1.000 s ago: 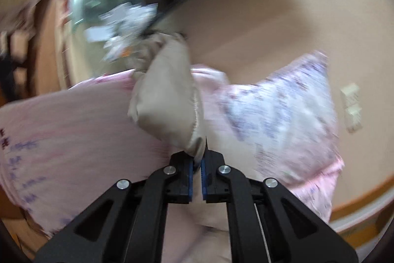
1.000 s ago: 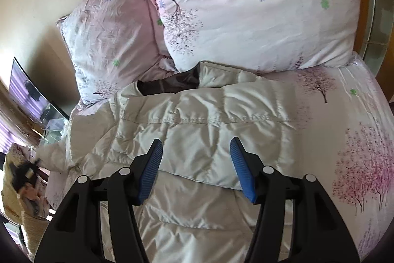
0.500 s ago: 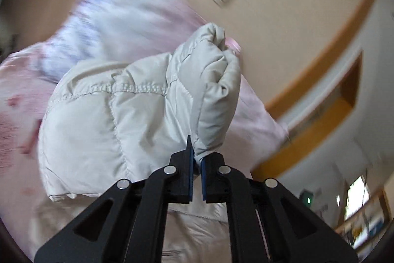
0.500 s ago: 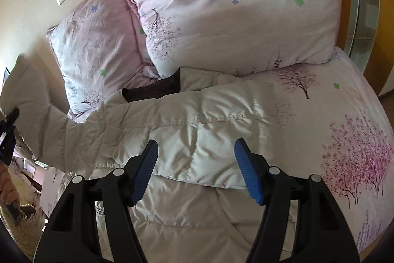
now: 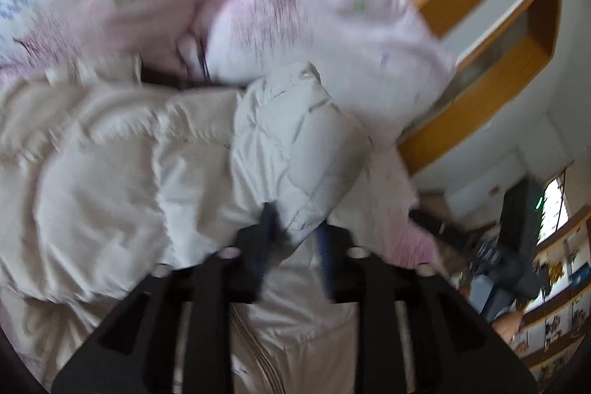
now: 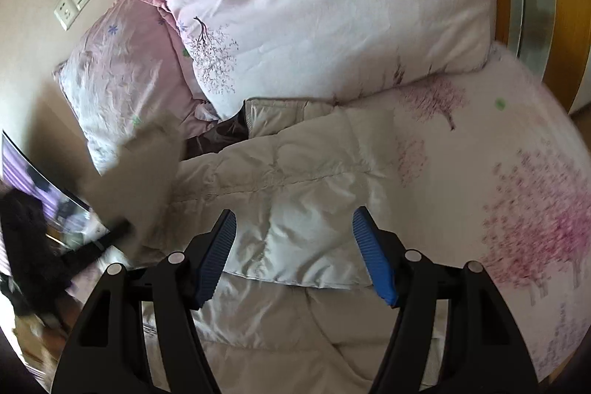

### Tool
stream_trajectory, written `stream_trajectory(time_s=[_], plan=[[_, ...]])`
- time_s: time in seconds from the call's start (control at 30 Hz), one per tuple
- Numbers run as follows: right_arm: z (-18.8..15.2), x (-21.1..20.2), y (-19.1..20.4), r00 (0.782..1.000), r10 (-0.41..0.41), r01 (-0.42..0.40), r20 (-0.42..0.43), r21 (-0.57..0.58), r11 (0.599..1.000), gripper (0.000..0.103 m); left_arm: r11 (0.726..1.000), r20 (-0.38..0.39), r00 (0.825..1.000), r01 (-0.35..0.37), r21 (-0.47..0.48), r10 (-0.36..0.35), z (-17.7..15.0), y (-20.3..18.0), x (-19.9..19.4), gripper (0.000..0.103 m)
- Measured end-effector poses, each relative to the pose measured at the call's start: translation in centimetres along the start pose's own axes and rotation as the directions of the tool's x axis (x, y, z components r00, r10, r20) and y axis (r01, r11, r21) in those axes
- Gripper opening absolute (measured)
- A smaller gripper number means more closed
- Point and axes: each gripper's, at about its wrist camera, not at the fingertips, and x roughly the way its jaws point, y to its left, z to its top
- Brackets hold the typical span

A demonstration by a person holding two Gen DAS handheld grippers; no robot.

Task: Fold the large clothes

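Note:
A cream quilted puffer jacket [image 6: 295, 180] lies on the bed, its collar toward the pillows, one sleeve folded across its body. My left gripper [image 5: 295, 231] hovers over the jacket [image 5: 110, 191], and its jaws are opening. The other sleeve's end [image 5: 295, 143] sits loosely between the fingers. The picture is blurred and I see no pad pressing on the sleeve. In the right wrist view that gripper [image 6: 114, 231] and the sleeve are a smear at the left edge. My right gripper [image 6: 293, 239] is open above the folded sleeve, with nothing between its pads.
Two pink floral pillows [image 6: 332, 6] [image 6: 122, 69] lean on the wall behind the collar. The pink blossom sheet [image 6: 498, 172] shows to the right of the jacket. A wall socket [image 6: 75, 0] is at upper left, and a wooden frame [image 5: 480, 69] runs beside the bed.
My left gripper swung the sleeve in from the bedside over the jacket's body, rolling as it went, and its shut jaws have come apart. My right gripper dipped slightly and stayed open.

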Motion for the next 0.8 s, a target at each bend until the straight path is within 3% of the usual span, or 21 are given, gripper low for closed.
stream_trajectory(time_s=[0.1, 0.17, 0.27, 0.4, 0.47, 0.57, 0.67, 0.73, 0.8], plan=[[0.3, 0.8, 0.1, 0.999, 0.046, -0.045, -0.028, 0.035, 0.998, 0.067, 0.999, -0.031, 0.999, 0.018, 0.049, -0.016, -0.8, -1.2, 0.4, 0.079], [0.5, 1.5, 0.2, 0.993, 0.105, -0.101, -0.054, 0.073, 0.992, 0.067, 0.996, -0.017, 1.0, 0.024, 0.086, -0.023, -0.9, -1.8, -0.4, 0.092], [0.4, 3.0, 0.7, 0.979, 0.176, -0.164, -0.105, 0.118, 0.979, 0.067, 0.993, 0.015, 1.0, 0.003, 0.117, -0.005, -1.9, -1.5, -3.1, 0.1], [-0.2, 5.7, 2.0, 0.956, 0.223, -0.201, -0.188, 0.13, 0.971, 0.065, 0.983, 0.089, 0.99, -0.124, 0.139, 0.112, -3.2, 0.2, -6.9, 0.101], [-0.9, 7.6, 2.8, 0.941, 0.238, -0.211, -0.242, 0.131, 0.969, 0.062, 0.962, 0.142, 0.965, -0.238, 0.136, 0.219, -4.2, 1.8, -9.2, 0.101], [-1.6, 9.5, 3.9, 0.927, 0.234, -0.207, -0.292, 0.122, 0.971, 0.055, 0.936, 0.179, 0.929, -0.342, 0.081, 0.324, -5.4, 5.1, -12.2, 0.101], [-2.4, 10.8, 5.0, 0.917, 0.24, -0.217, -0.318, 0.107, 0.97, 0.027, 0.894, 0.189, 0.879, -0.447, 0.01, 0.437, -6.3, 8.4, -15.0, 0.101], [-2.5, 10.5, 5.7, 0.927, 0.232, -0.22, -0.293, 0.074, 0.973, 0.013, 0.854, 0.196, 0.835, -0.52, -0.026, 0.515, -7.2, 10.5, -16.8, 0.101], [-2.2, 9.4, 6.1, 0.944, 0.22, -0.217, -0.247, 0.04, 0.975, 0.011, 0.815, 0.194, 0.795, -0.578, -0.044, 0.575, -8.0, 12.3, -18.1, 0.101]])
